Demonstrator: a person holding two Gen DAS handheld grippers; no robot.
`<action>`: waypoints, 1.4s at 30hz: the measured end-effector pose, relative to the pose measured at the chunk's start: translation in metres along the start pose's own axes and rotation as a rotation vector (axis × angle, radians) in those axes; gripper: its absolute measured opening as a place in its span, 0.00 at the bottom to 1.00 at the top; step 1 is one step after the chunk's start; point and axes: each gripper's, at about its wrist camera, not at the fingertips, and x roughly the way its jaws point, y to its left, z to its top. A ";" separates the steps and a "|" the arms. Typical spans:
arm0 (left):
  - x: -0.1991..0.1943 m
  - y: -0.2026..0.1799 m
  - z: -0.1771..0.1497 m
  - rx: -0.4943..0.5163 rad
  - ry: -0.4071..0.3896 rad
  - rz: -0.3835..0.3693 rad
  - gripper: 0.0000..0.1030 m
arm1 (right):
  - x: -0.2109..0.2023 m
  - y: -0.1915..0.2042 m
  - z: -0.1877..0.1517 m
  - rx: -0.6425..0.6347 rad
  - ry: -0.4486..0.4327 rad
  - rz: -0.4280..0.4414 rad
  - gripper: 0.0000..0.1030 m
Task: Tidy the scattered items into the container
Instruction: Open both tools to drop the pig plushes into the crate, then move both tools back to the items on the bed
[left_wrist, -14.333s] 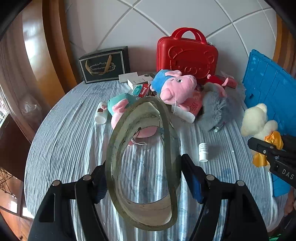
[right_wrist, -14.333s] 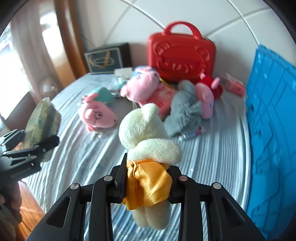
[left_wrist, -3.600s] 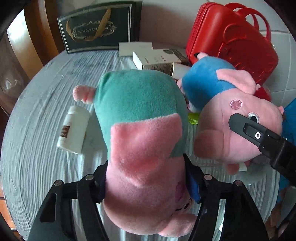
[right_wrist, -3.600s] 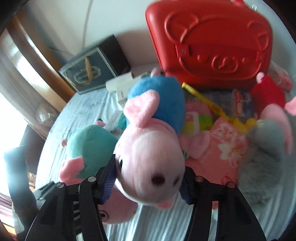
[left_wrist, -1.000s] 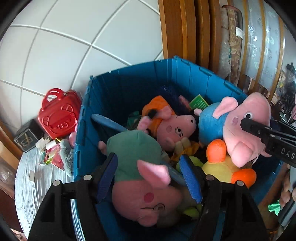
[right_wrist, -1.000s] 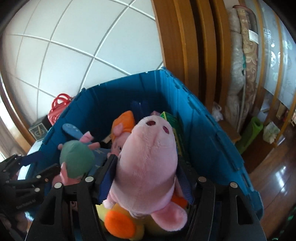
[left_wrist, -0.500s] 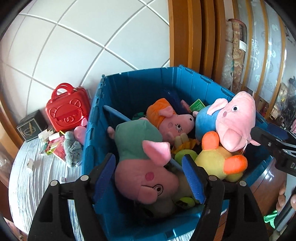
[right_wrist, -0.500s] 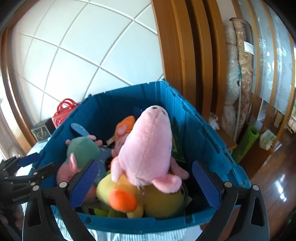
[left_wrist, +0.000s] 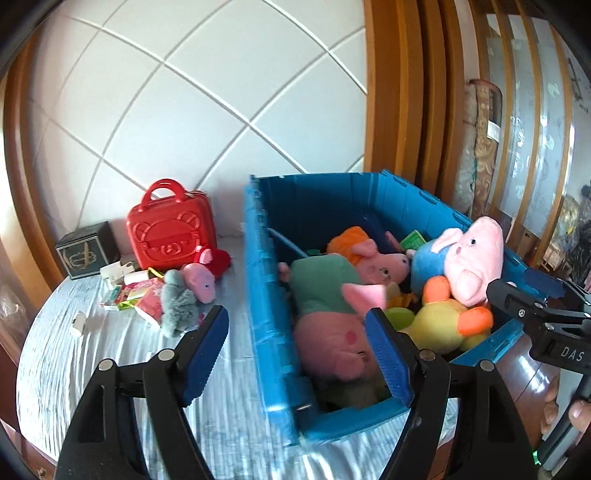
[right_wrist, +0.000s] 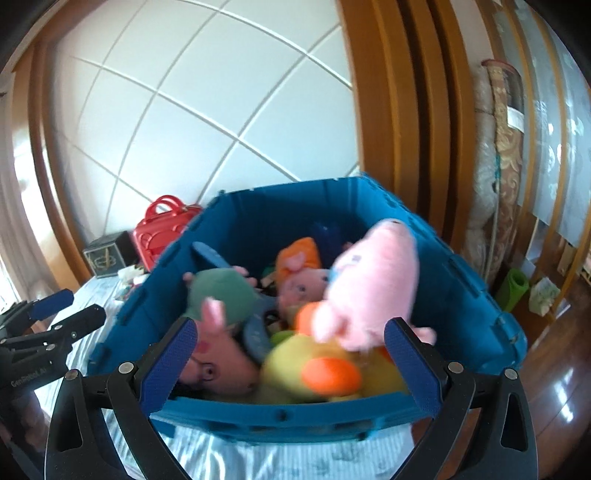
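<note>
Both plush pigs dropped into the blue crate, grippers empty.

Left gripper (left_wrist: 295, 347) spread apart with nothing between the pads, jaws just widened off the green-shirted pig (left_wrist: 325, 295), now lying inside the blue crate (left_wrist: 258, 295). Right gripper (right_wrist: 295, 365) at its widest, just sprung open, blue-shirted pig (right_wrist: 373, 284) released on top of the yellow duck (right_wrist: 317, 365). Left on the striped bedspread (left_wrist: 110, 350) beside the red case (left_wrist: 170, 232): grey plush (left_wrist: 175, 302), small red-dressed pig (left_wrist: 207, 271), packets, white bottle (left_wrist: 78, 321). Probably next: back to that pile.
</note>
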 end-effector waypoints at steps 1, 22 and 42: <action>-0.004 0.009 -0.002 -0.003 -0.005 0.002 0.74 | -0.003 0.012 0.000 -0.007 -0.007 0.003 1.00; -0.068 0.272 -0.084 -0.173 0.024 0.093 0.74 | -0.013 0.271 -0.052 -0.088 0.011 0.094 1.00; 0.066 0.370 -0.105 -0.284 0.264 0.259 0.74 | 0.177 0.338 -0.049 -0.159 0.289 0.265 1.00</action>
